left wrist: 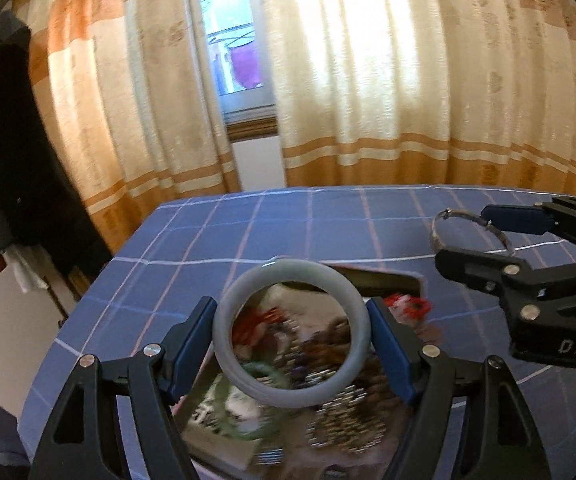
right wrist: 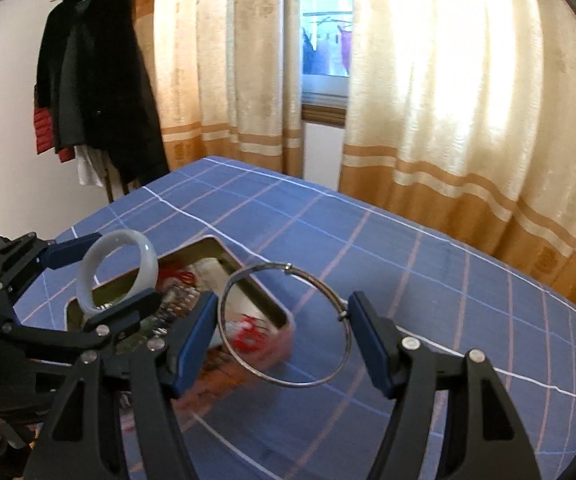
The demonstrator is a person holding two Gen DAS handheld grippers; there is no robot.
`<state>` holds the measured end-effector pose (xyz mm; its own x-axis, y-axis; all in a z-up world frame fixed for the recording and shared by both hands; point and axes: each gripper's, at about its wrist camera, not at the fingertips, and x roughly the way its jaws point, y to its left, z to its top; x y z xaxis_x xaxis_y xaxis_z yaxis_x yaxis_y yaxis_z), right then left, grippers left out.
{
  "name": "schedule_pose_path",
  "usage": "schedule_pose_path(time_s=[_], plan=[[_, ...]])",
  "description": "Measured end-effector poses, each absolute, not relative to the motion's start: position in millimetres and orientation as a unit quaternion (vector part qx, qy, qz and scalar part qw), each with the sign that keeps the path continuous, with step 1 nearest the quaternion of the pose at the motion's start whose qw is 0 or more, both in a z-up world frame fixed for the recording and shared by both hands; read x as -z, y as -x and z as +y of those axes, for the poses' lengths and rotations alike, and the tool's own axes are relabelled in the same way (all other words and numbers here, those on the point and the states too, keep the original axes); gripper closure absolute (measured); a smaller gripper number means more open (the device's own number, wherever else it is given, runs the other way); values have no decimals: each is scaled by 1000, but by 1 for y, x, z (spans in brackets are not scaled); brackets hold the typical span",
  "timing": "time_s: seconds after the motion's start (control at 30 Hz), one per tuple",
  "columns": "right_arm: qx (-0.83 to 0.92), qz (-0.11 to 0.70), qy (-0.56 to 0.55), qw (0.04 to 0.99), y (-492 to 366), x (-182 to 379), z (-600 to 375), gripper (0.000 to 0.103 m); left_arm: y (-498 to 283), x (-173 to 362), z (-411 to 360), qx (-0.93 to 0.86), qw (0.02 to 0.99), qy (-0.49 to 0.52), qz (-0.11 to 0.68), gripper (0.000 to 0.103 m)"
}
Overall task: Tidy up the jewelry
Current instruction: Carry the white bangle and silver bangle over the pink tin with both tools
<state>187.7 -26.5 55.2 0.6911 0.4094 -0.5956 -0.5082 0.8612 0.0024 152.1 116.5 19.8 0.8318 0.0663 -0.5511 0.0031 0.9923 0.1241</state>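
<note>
STEP: I hold both pieces lifted above the jewelry box (right wrist: 248,280) on the bench | LEFT: left gripper (left wrist: 291,332) jaws clenched across jade bangle (left wrist: 248,380) | RIGHT: right gripper (right wrist: 282,334) jaws clamp silver bangle (right wrist: 311,382) | NEXT: likely choose a placement spot, lower level, then release.

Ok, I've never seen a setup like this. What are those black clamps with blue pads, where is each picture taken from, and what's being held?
There is no robot here: a person holds a two-finger gripper in each hand, and a fisheye camera on each looks forward along its fingers. One picture comes from the left gripper, the other from the right gripper, so each also shows its partner from the side. The left one grips a thick pale jade-like bangle between its blue pads. The right one grips a thin silver wire bangle. Both hang above a table with a blue checked cloth. On it sits an open tray with a blurred jumble of jewelry, including red and beaded pieces.
</note>
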Motion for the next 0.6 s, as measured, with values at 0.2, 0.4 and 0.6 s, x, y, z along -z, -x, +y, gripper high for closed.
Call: schedule_pose_path(time_s=[0.2,0.4,0.6], plan=[[-267,308,86,909,-188,-46,-7,33,-153,-4,140,-34,950,-47,307,27],[-275,314,90,904,-190,-39,6,33,-153,4,150,-37,948,-40,313,27],[-280,319,96,900,-190,-32,14,33,-151,9,156,-41,946,-37,318,27]])
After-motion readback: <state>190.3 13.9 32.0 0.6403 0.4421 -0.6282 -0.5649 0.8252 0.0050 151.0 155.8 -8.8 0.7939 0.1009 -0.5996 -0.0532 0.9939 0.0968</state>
